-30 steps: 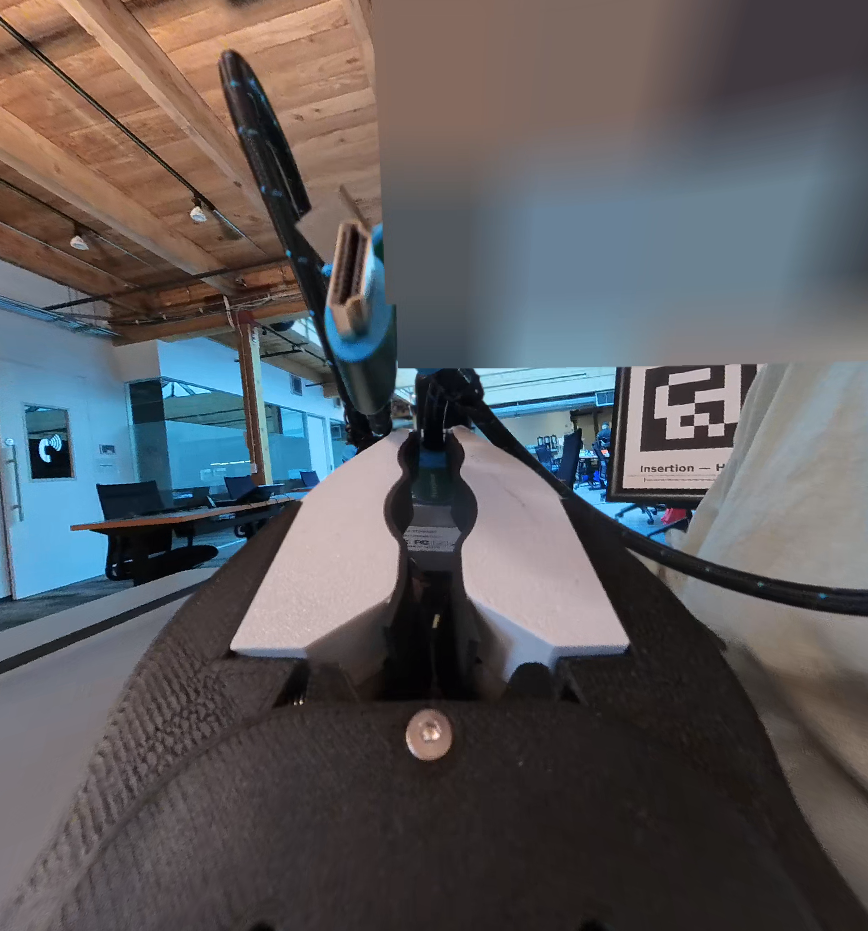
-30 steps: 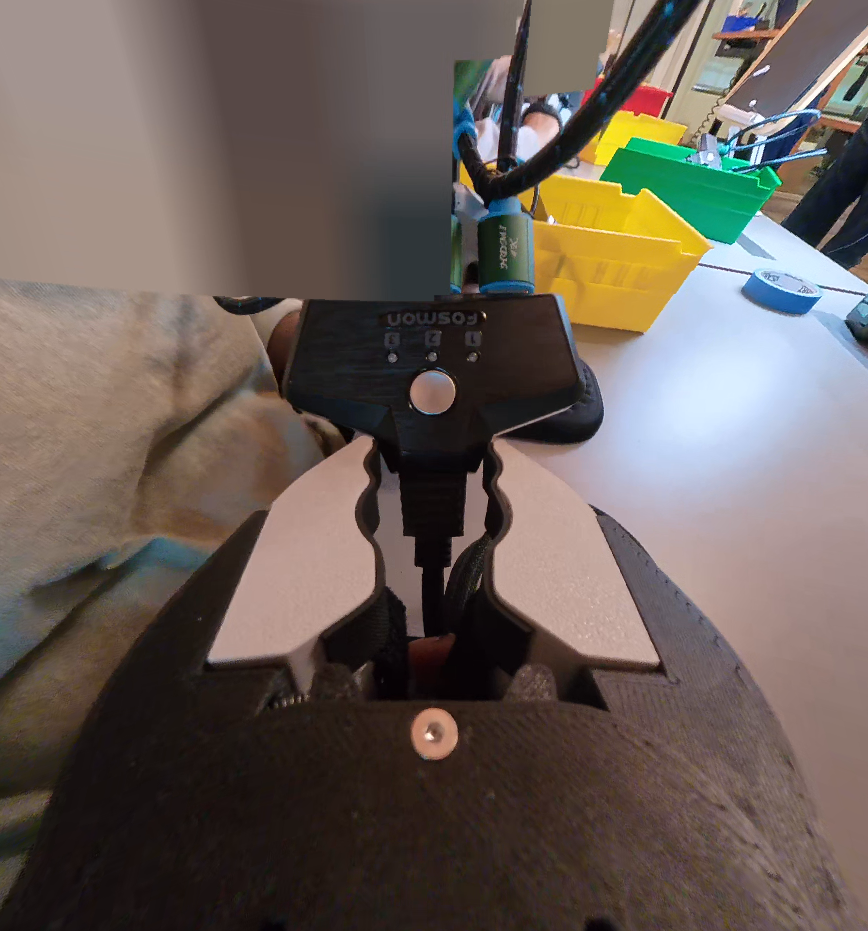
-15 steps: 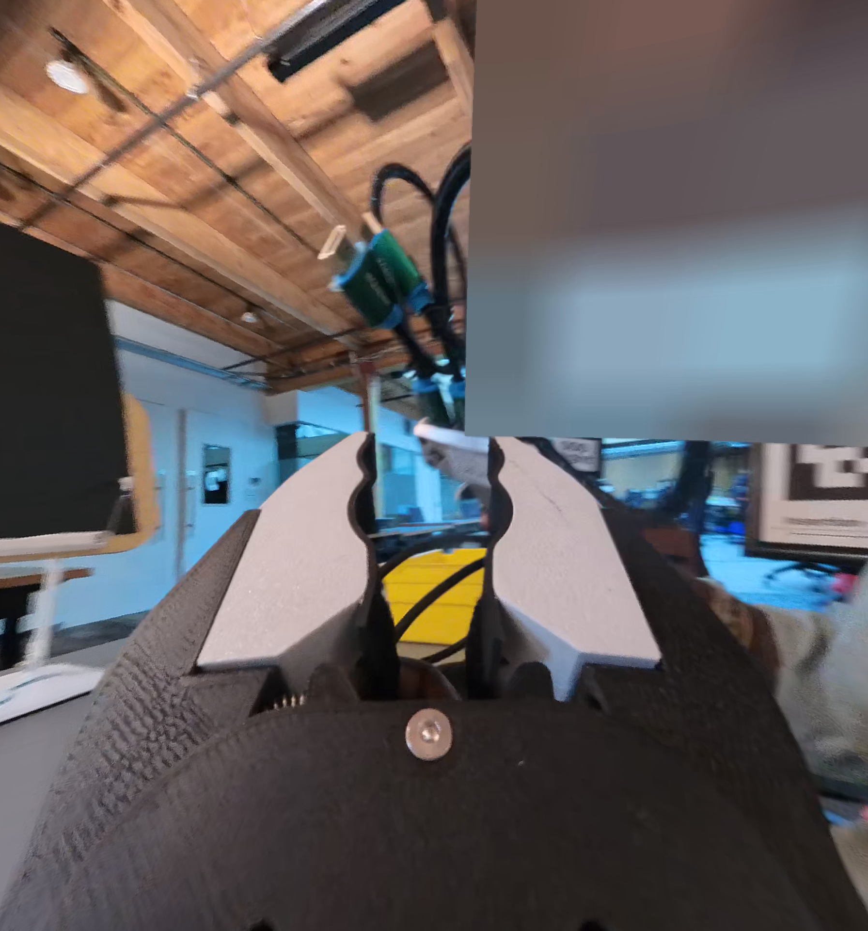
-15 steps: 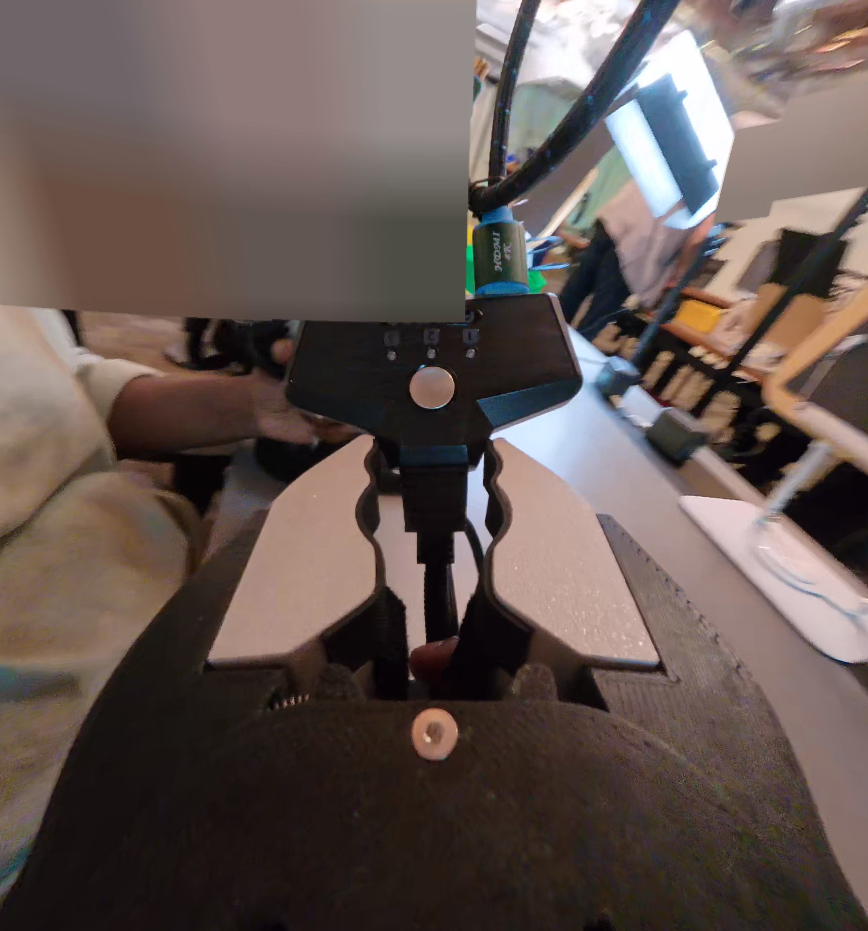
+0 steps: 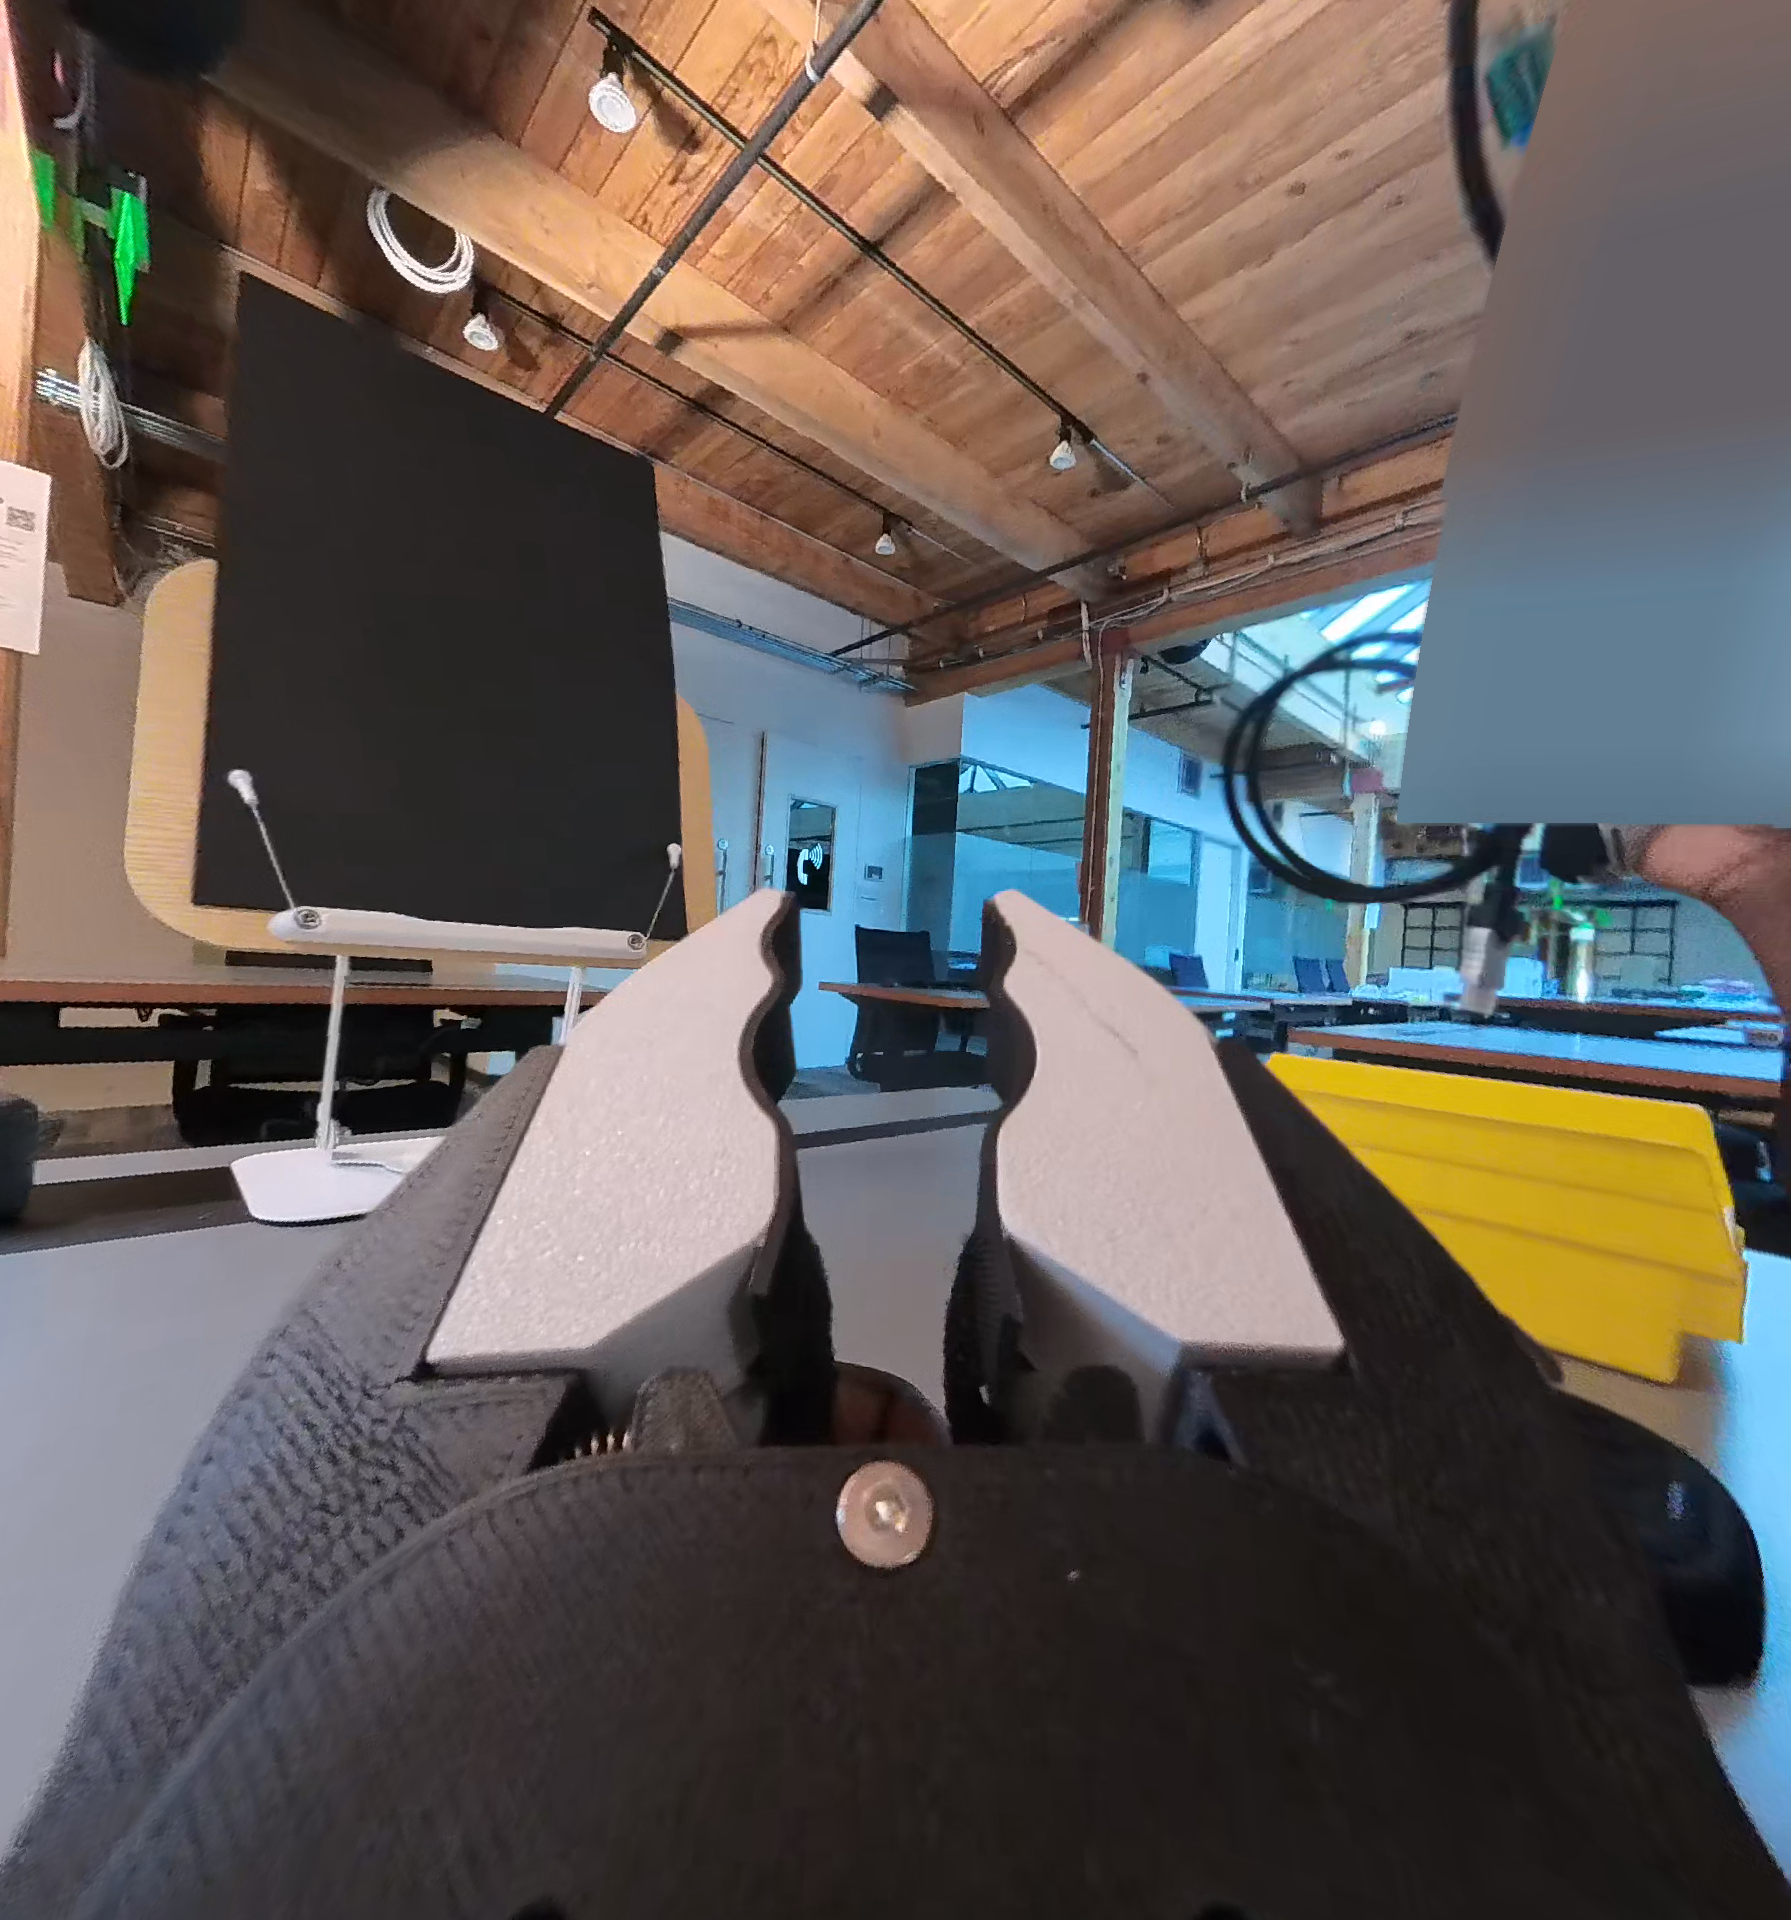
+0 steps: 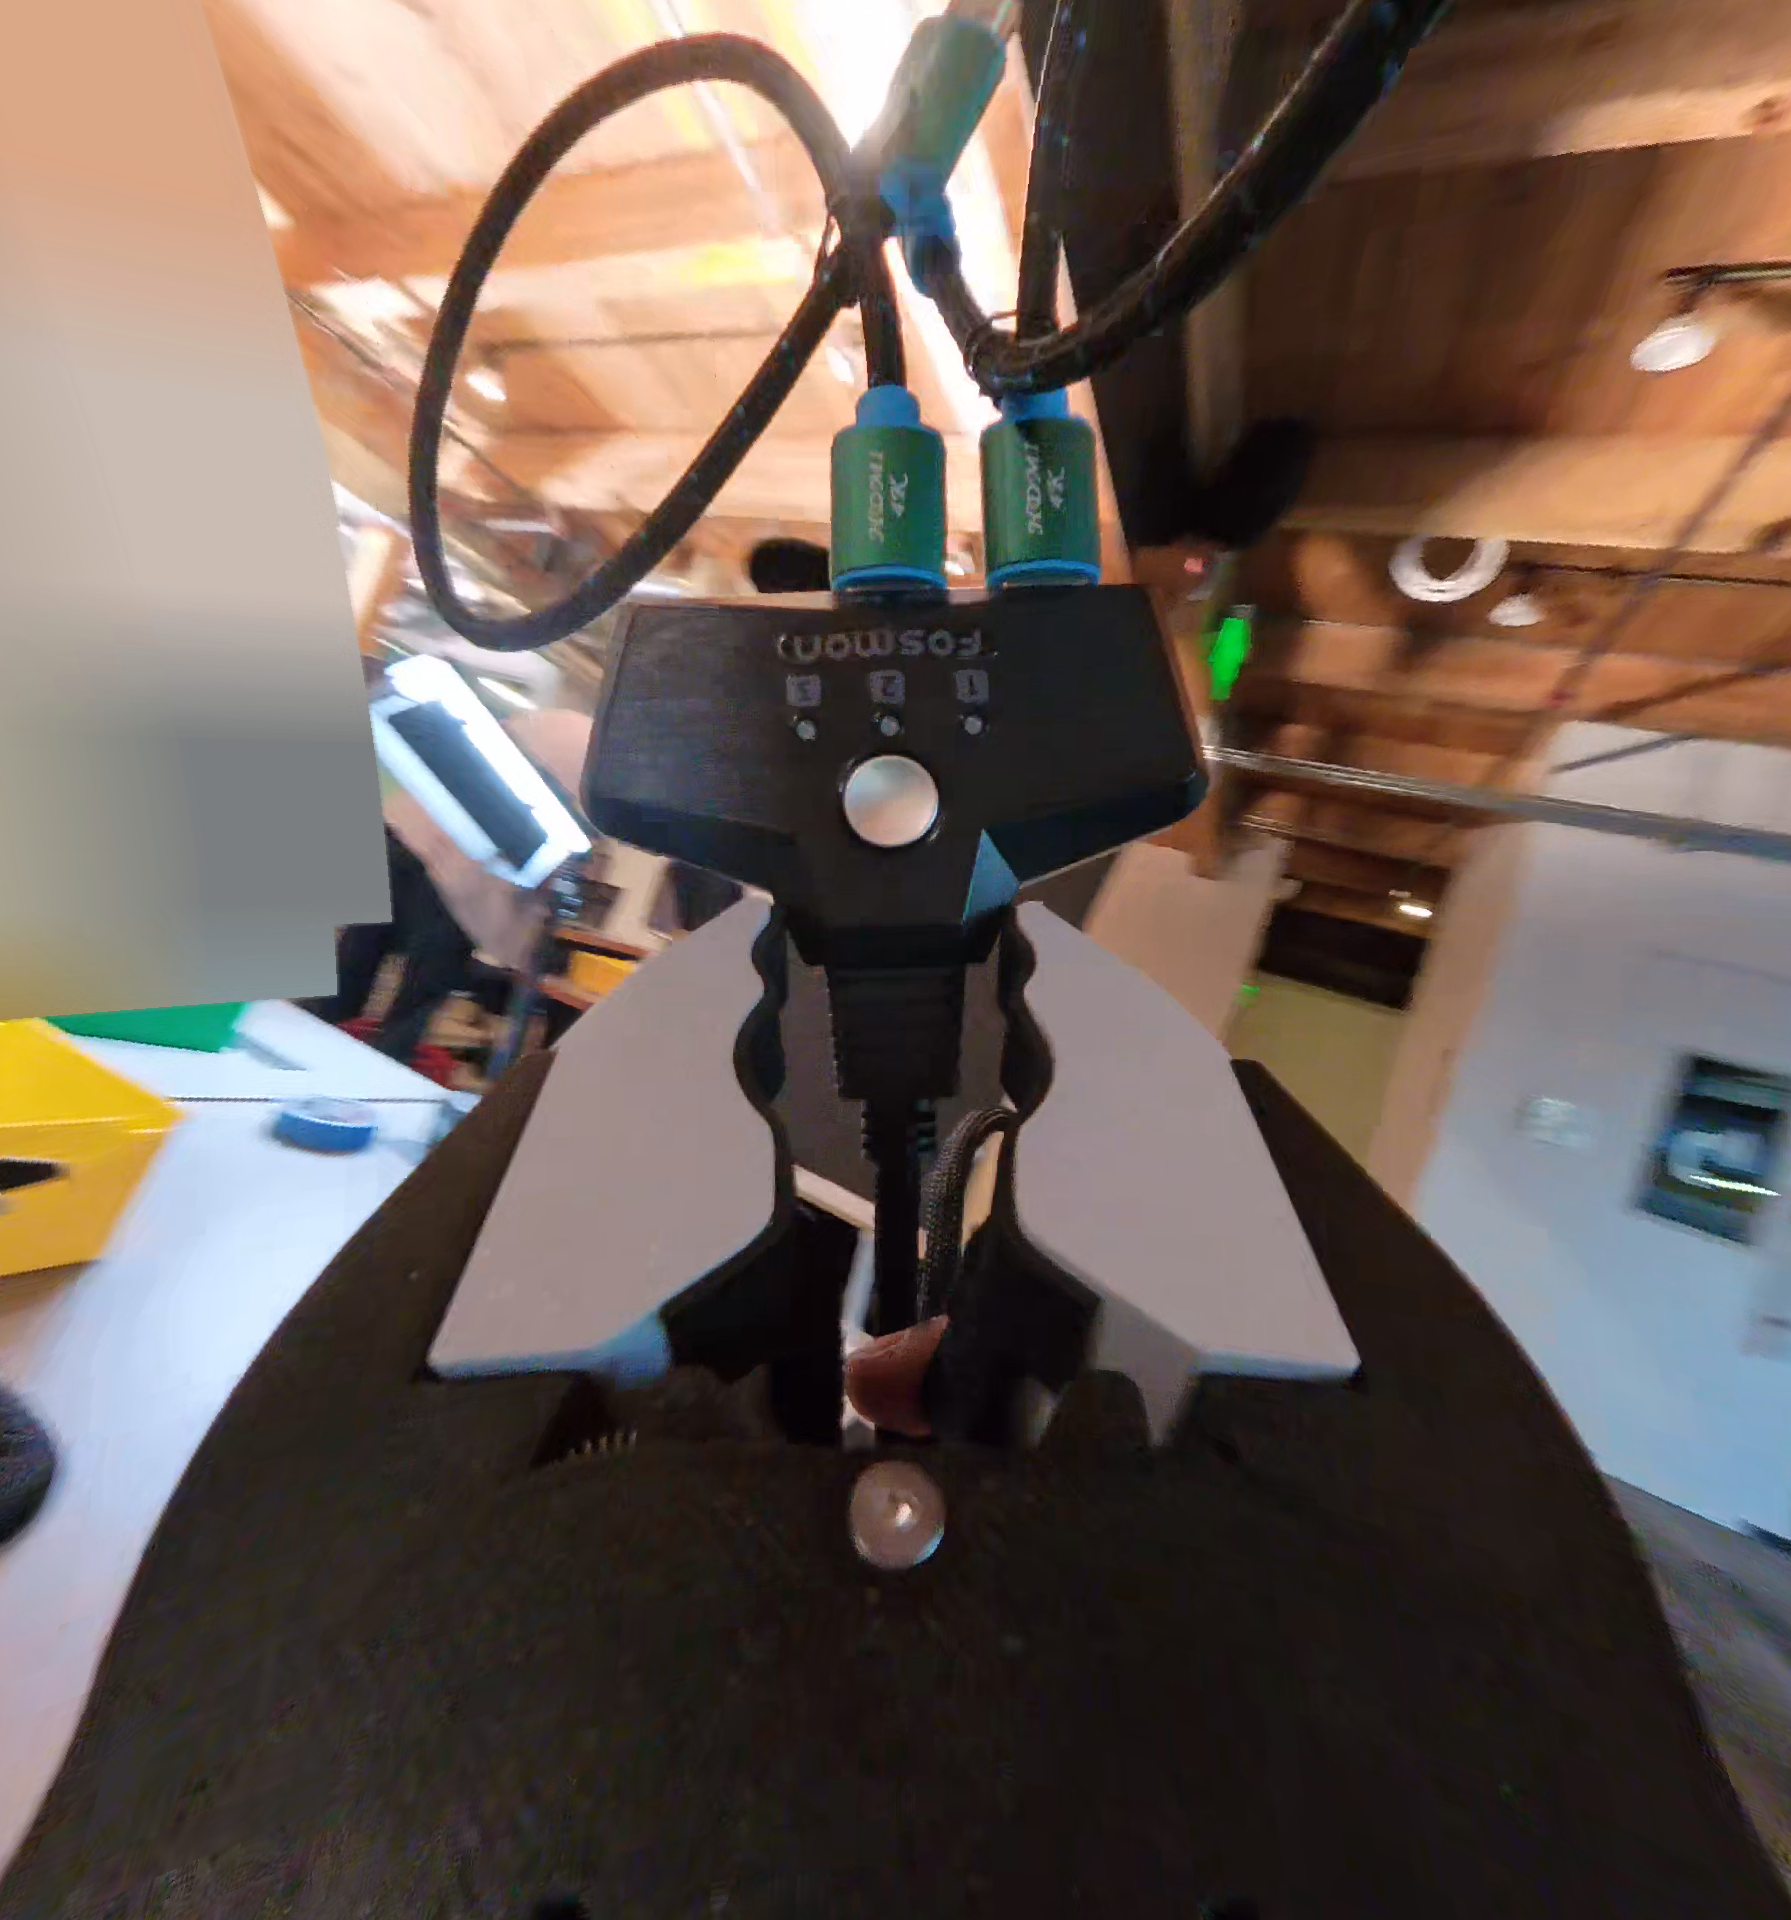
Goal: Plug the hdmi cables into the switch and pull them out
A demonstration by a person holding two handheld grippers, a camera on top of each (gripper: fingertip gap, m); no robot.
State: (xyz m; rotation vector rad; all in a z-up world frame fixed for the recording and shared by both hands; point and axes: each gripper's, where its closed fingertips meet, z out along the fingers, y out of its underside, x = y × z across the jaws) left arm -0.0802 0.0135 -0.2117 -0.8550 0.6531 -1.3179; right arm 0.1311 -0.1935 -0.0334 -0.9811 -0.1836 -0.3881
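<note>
Left wrist view: my left gripper (image 5: 886, 1013) stands with its jaws apart and nothing between them, aimed out over the grey table (image 5: 143, 1403) toward the room. A yellow bin (image 5: 1514, 1195) sits just to its right. Far off to the upper right a loop of black cable (image 5: 1286, 790) hangs in the air, and below it a metal plug end (image 5: 1480, 961) dangles; the switch itself I cannot see from here.

Right wrist view: my right gripper (image 6: 891, 997) is clamped on the narrow neck of the black switch (image 6: 891, 727), where its own cord leaves the body. The switch is held up off the table, its wide port edge pointing away from me and upward, its long axis running straight along my fingers. Two green plugs (image 6: 886, 509) (image 6: 1038, 504) sit side by side in that edge, upright and in line with the body; the left port looks free. A third green plug (image 6: 948, 73) hangs loose above them, blurred.

I judge the switch light and rigid, with smooth plastic that could twist in my grip under a sideways pull. The braided cables are springy, so each plug is best taken by its stiff green barrel and pulled straight along the port axis.
</note>
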